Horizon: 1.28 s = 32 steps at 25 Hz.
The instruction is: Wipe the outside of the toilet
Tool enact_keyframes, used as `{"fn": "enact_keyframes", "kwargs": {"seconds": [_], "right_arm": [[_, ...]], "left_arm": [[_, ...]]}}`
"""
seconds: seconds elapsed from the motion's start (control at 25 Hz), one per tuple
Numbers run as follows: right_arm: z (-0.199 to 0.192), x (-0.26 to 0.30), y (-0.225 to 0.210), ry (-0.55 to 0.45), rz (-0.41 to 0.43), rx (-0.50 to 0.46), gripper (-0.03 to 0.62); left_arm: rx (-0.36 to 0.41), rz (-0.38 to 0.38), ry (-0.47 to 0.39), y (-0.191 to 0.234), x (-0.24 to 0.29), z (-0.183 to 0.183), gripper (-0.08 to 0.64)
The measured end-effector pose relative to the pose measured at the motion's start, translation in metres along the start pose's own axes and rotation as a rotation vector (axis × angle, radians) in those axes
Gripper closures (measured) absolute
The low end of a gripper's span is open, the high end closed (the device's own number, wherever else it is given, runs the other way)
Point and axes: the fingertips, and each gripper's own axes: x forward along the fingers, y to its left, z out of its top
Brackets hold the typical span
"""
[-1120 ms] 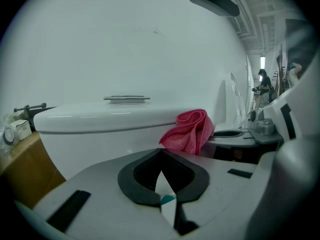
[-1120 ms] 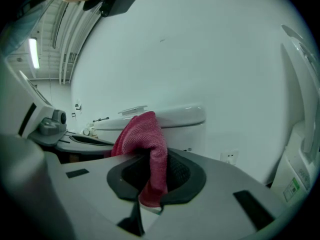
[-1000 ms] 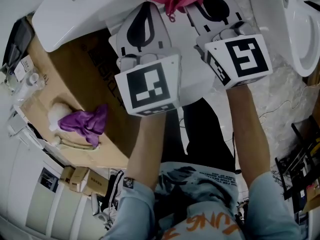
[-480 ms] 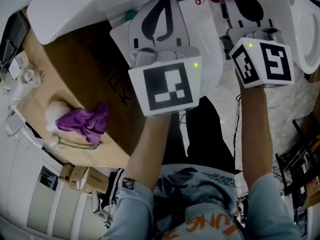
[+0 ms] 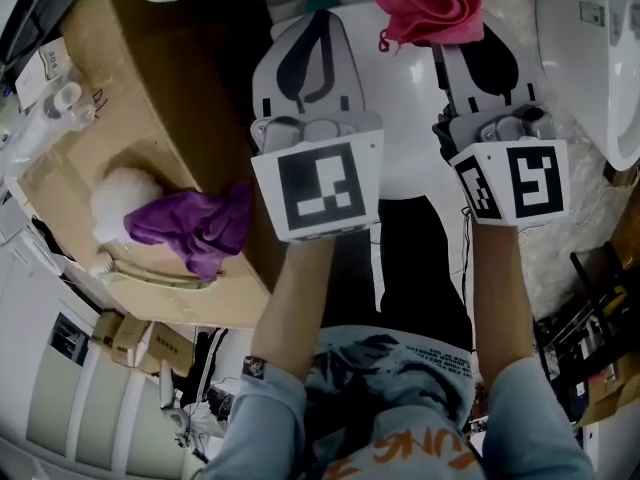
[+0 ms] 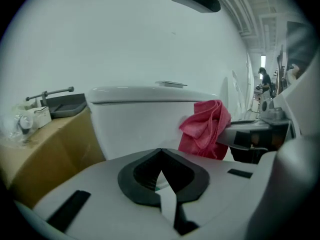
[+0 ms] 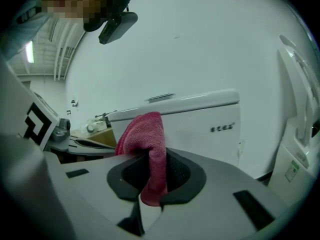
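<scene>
The white toilet's tank (image 6: pixel 145 119) stands right ahead of both grippers, and its body (image 5: pixel 405 118) lies under them in the head view. My right gripper (image 5: pixel 455 30) is shut on a pink cloth (image 5: pixel 430 3). The cloth (image 7: pixel 150 149) bunches above the jaws and hangs down between them, a little short of the tank (image 7: pixel 200 124). My left gripper (image 5: pixel 322 13) is beside it on the left, jaws shut with nothing between them (image 6: pixel 161 156). From the left gripper view the pink cloth (image 6: pixel 205 129) shows to the right, close to the tank's front.
A cardboard box (image 5: pixel 120 118) to the left carries a purple cloth (image 5: pixel 195 223), a white fluffy pad (image 5: pixel 125 198) and small bottles (image 5: pixel 55 103). A second white toilet (image 5: pixel 590 58) stands at the right. White cabinets (image 5: pixel 60 368) and small boxes are at lower left.
In the head view both grippers have shifted right and the pink cloth has moved with the right one. The tank has slid to the top edge of the view. Both grippers stay shut.
</scene>
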Motion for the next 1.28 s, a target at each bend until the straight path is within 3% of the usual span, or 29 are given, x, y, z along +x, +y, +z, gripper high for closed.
{"fn": "enact_keyframes", "kwargs": {"seconds": [0.32,0.6,0.72,0.96,1.28], "right_arm": [[-0.021,0.054,0.108,0.065,0.206,-0.046,0.526],[-0.031,0.093,0.159,0.097,0.293,-0.085,0.526],[-0.033,0.109,0.165,0.093,0.297,-0.081,0.526],[-0.038,0.129,0.166,0.099,0.3,-0.086,0.526],[-0.042,0.133,0.149,0.102,0.284,-0.055,0.526]], "left_arm": [[-0.087,0.096,0.03,0.074,-0.032,-0.027,0.535],[-0.13,0.131,0.08,0.112,-0.036,-0.053,0.535],[-0.107,0.101,0.084,0.111,-0.028,-0.053,0.535],[-0.125,0.119,0.086,0.131,-0.018,-0.053,0.535],[-0.113,0.099,0.065,0.123,-0.002,-0.037,0.535]]}}
